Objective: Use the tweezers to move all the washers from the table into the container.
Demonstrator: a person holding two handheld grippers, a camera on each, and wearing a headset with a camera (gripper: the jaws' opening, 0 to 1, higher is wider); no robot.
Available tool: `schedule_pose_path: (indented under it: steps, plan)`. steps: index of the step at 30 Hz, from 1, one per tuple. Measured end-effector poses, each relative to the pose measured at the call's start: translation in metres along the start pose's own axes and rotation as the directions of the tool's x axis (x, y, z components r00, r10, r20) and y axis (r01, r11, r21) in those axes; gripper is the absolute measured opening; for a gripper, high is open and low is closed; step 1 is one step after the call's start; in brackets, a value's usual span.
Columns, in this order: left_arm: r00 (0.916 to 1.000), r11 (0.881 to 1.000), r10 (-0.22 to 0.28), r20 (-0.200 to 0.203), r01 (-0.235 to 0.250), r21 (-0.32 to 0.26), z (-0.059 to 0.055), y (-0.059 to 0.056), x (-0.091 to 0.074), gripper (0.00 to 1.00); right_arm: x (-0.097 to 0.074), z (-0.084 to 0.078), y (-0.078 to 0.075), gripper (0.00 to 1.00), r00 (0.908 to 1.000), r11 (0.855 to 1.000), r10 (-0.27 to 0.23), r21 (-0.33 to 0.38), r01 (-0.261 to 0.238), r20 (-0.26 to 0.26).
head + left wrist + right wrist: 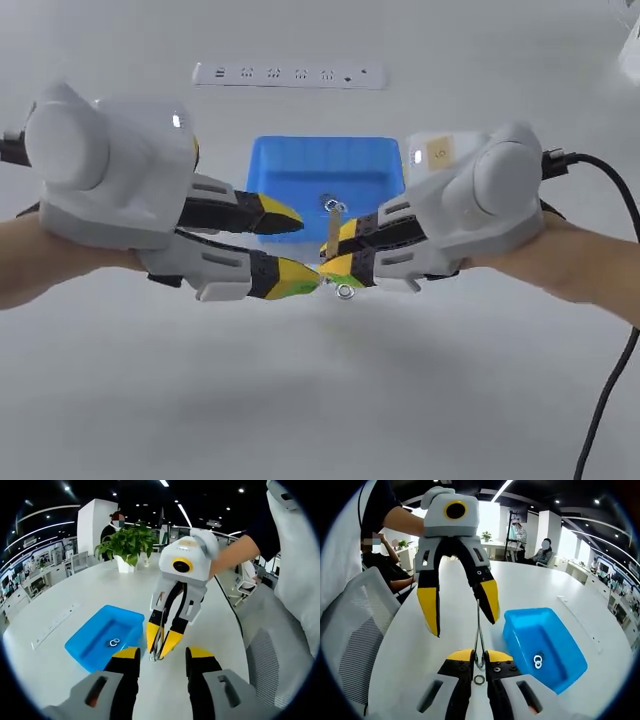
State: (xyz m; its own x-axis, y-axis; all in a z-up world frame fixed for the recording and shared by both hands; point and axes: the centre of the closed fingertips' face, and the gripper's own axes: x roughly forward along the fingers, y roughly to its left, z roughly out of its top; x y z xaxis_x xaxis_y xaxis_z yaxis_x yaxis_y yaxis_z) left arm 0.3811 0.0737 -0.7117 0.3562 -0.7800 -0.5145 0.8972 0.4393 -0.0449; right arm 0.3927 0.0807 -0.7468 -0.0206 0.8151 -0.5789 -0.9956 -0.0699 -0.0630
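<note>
Washer (pixel 479 679) lies on the bench (pixel 530 587) at 6 o'clock of your right tongs (pixel 480 656), which pinch the tweezers (pixel 479 625). Your left tongs (pixel 163 654) gape wide, empty. More washers (pixel 538 661) rest inside the blue container (pixel 517 630) at 3 o'clock.

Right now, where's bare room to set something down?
Free: white tabletop near you, and the band between the blue plastic container and white power strip. Crowded: before the container, where left gripper and right gripper meet by a metal washer.
</note>
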Motion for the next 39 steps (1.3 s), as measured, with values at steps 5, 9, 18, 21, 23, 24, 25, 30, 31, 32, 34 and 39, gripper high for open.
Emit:
schedule_pose_path:
  steps: [5,9,18,21,23,24,25,30,31,32,34,39]
  plan:
    - [0.9978,0.998,0.065,0.015,-0.065,-0.019,-0.007,0.006,-0.013,0.48,-0.011,0.009,-0.001,0.09,0.9997,1.0,-0.019,0.006,0.019,0.013]
    - [0.9932,0.994,0.108,0.043,-0.107,-0.039,-0.009,0.006,-0.026,0.56,-0.02,0.017,-0.002,0.09,0.9993,1.0,-0.029,0.007,0.028,0.022]
    - [0.9857,0.983,0.16,0.053,-0.154,-0.102,-0.018,-0.007,-0.038,0.69,-0.045,0.034,-0.016,0.09,0.9964,0.998,-0.069,-0.012,0.069,0.049]
    - [0.985,0.983,0.16,0.063,-0.154,-0.095,-0.016,-0.016,-0.036,0.71,-0.052,0.041,-0.021,0.09,0.9949,0.997,-0.078,-0.011,0.079,0.064]
    - [0.9856,0.984,0.156,0.065,-0.15,-0.092,-0.016,-0.021,-0.034,0.75,-0.055,0.044,-0.024,0.09,0.9945,0.996,-0.082,-0.02,0.084,0.064]
    - [0.9856,0.984,0.158,0.059,-0.153,-0.091,-0.016,-0.021,-0.033,0.77,-0.056,0.045,-0.026,0.09,0.9944,0.996,-0.084,-0.026,0.085,0.064]
    - [0.9845,0.983,0.165,0.059,-0.16,-0.086,-0.017,-0.021,-0.032,0.8,-0.057,0.046,-0.028,0.09,0.9946,0.995,-0.085,-0.038,0.088,0.06]
    - [0.9808,0.98,0.179,0.078,-0.171,-0.099,-0.013,-0.019,-0.031,0.83,-0.061,0.053,-0.037,0.09,0.9936,0.994,-0.093,-0.056,0.097,0.064]
    - [0.9808,0.981,0.177,0.081,-0.169,-0.099,-0.013,-0.02,-0.031,0.85,-0.062,0.053,-0.039,0.09,0.9934,0.993,-0.096,-0.059,0.099,0.063]
    - [0.9823,0.982,0.17,0.079,-0.163,-0.093,-0.013,-0.021,-0.03,0.87,-0.062,0.054,-0.042,0.09,0.9933,0.993,-0.097,-0.061,0.101,0.062]
    - [0.9871,0.985,0.147,0.064,-0.14,-0.097,-0.016,-0.025,-0.028,0.91,-0.061,0.054,-0.048,0.09,0.9928,0.992,-0.103,-0.064,0.107,0.06]
    - [0.9877,0.984,0.144,0.062,-0.136,-0.112,-0.021,-0.026,-0.028,0.94,-0.059,0.054,-0.068,0.1,0.9903,0.99,-0.122,-0.058,0.126,0.066]
